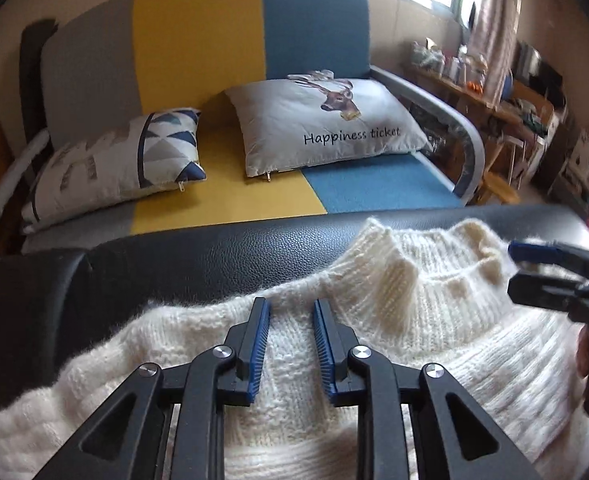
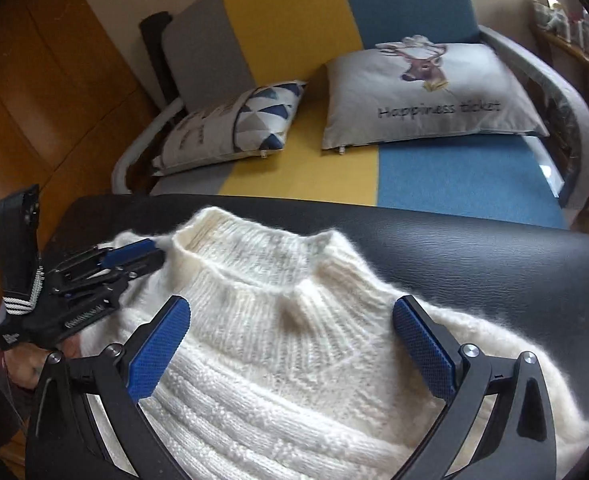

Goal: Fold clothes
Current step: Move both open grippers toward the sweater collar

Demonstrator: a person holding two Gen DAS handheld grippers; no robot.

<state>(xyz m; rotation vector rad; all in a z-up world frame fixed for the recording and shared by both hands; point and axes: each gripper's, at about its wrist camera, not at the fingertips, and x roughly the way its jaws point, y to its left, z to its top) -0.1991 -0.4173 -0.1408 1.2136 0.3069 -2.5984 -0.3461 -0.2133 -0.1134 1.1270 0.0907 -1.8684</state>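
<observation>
White fluffy sweater [image 2: 294,340] lies on the black table [image 2: 494,256], collar toward the sofa [image 1: 222,184]. Above the sweater, the left gripper [image 1: 291,308] has its jaws a little apart, holding nothing. The right gripper [image 2: 290,312] is spread wide over the collar.

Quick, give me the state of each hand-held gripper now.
Left hand-held gripper: open, narrow gap, over the fluffy white knitted sweater, gripping nothing.
Right hand-held gripper: wide open above the sweater's collar, holding nothing.

"Happiness ticket" printed on grey deer pillow [image 1: 326,120]
</observation>
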